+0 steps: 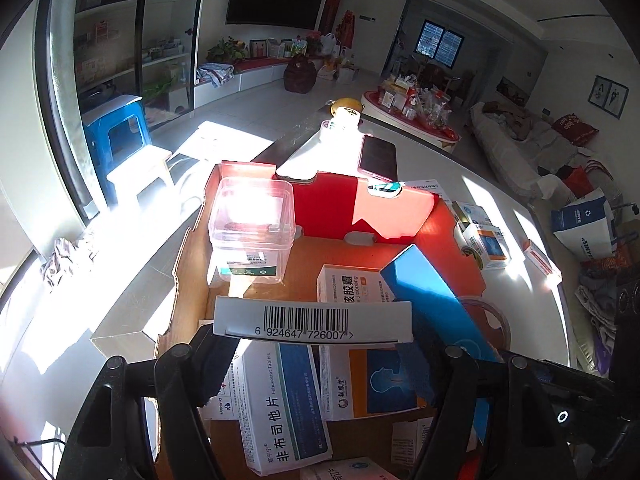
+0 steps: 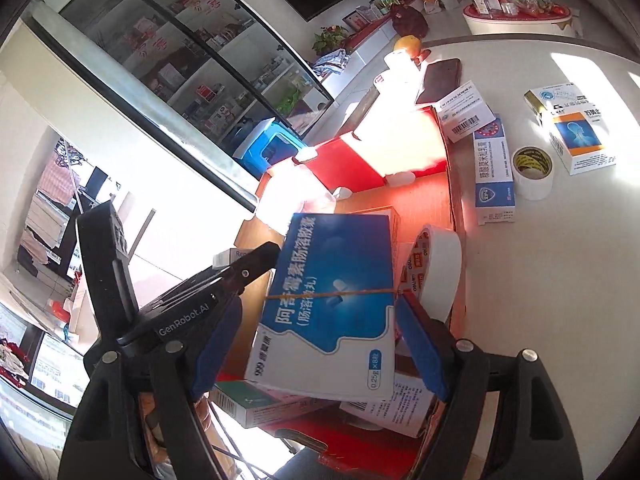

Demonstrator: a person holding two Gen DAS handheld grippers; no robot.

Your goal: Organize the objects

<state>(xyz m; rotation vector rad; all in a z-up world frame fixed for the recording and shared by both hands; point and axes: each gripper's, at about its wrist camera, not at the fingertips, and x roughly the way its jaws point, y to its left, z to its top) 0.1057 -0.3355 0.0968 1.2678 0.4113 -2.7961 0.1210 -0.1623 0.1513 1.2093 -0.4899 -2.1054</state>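
Observation:
An open cardboard box with red inner flaps (image 1: 332, 208) (image 2: 348, 164) stands on the white table and holds several medicine cartons. My left gripper (image 1: 314, 340) is over it, with a white carton showing a barcode (image 1: 312, 318) held level across its fingertips, both ends touching the pads. My right gripper (image 2: 320, 304) straddles a blue-and-white carton (image 2: 336, 296) (image 1: 424, 288) that leans tilted on other cartons. A gap shows beside its left pad (image 2: 218, 344), so the jaws stand open. A white tape roll (image 2: 440, 272) leans inside the box by the right wall.
A clear plastic tub (image 1: 252, 228) sits in the box's far left corner. On the table (image 2: 560, 280) lie a phone (image 2: 440, 80), another tape roll (image 2: 534, 168) and several medicine cartons (image 2: 580, 144). A blue stool (image 1: 116, 132) stands beyond the table's left edge.

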